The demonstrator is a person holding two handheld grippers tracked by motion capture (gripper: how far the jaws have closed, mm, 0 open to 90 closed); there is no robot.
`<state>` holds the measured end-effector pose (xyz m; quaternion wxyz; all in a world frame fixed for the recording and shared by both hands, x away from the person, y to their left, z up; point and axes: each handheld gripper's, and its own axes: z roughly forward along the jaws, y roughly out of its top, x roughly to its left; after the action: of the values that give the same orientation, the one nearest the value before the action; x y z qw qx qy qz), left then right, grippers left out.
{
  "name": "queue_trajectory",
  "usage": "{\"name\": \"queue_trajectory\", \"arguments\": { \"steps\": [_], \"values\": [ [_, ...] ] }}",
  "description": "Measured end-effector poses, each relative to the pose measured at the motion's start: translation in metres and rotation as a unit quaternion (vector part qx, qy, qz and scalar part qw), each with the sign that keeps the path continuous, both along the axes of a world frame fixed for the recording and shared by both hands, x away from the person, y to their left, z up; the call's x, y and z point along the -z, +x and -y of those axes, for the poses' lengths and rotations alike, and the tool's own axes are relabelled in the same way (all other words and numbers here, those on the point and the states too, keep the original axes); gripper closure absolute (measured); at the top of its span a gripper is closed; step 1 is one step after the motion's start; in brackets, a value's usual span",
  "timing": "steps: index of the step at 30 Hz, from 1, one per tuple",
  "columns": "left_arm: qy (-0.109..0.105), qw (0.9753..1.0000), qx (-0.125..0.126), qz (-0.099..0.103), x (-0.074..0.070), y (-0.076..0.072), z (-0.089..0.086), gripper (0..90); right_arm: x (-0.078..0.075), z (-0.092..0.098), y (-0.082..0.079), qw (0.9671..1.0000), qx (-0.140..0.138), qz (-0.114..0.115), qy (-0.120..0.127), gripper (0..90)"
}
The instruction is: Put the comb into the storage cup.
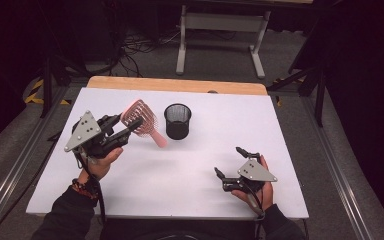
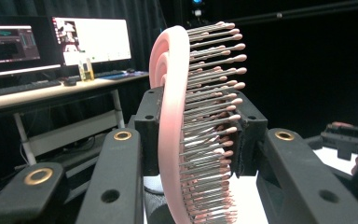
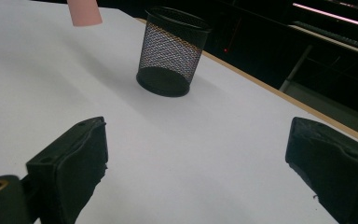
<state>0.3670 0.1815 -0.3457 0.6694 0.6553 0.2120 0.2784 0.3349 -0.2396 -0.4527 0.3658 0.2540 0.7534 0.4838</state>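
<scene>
Being gripped by left gripper [image 1: 130, 126]: pink hairbrush [image 1: 140, 120], head clamped between jaws, raised off white table [image 1: 180, 170] at left side, handle slanting down toward right; in left gripper view, brush head [image 2: 186, 126] being seen edge-on, bristles pointing right. Black mesh cup [image 1: 177, 121] standing upright just right of brush, far-centre. Right gripper [image 1: 230, 162] being held low at near right, jaws spread wide, nothing between them
</scene>
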Motion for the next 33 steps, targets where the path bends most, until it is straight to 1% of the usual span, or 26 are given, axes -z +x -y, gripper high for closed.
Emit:
{"name": "queue_trajectory", "arguments": {
  "steps": [3,5,7,9,12,17,20,26,27,33],
  "values": [
    [0.0,1.0,-0.008,0.006,-0.006,0.002,-0.002,63.1,-0.001,0.005,-0.001,1.0,0.002,0.002,0.007,6.5],
    [-0.008,0.9999,-0.009,0.009,-0.013,0.004,-0.005,63.1,-0.001,0.006,-0.002,1.0,0.001,0.001,0.008,6.5],
    [-0.009,0.9998,-0.012,0.011,-0.017,0.007,-0.005,63.1,-0.002,0.008,-0.002,0.9999,0.003,0.003,0.011,6.5],
    [-0.006,0.9998,-0.015,0.013,-0.02,0.008,-0.005,63.1,-0.003,0.01,-0.003,0.9999,0.003,0.004,0.013,6.5],
    [-0.001,0.9998,-0.016,0.013,-0.025,0.012,-0.002,63.1,-0.003,0.011,-0.003,0.9999,0.004,0.004,0.016,6.6],
    [0.005,0.9997,-0.02,0.014,-0.033,0.019,0.005,63.1,-0.004,0.009,-0.004,0.9998,0.015,0.009,0.001,7.5],
    [0.006,0.9998,-0.017,0.011,-0.038,0.024,0.008,63.1,-0.004,0.009,-0.004,0.9999,0.013,0.009,0.003,7.5],
    [0.02,0.9996,-0.016,0.013,-0.045,0.033,0.018,63.1,-0.003,0.009,-0.003,0.9999,0.014,0.002,-0.001,8.0],
    [0.021,0.9995,-0.017,0.014,-0.046,0.035,0.02,63.1,-0.003,0.008,-0.003,0.9999,0.013,-0.002,-0.004,8.0],
    [0.022,0.9996,-0.015,0.013,-0.052,0.044,0.029,63.1,-0.003,0.008,-0.003,0.9999,0.012,-0.003,-0.001,8.0]
  ]
}}
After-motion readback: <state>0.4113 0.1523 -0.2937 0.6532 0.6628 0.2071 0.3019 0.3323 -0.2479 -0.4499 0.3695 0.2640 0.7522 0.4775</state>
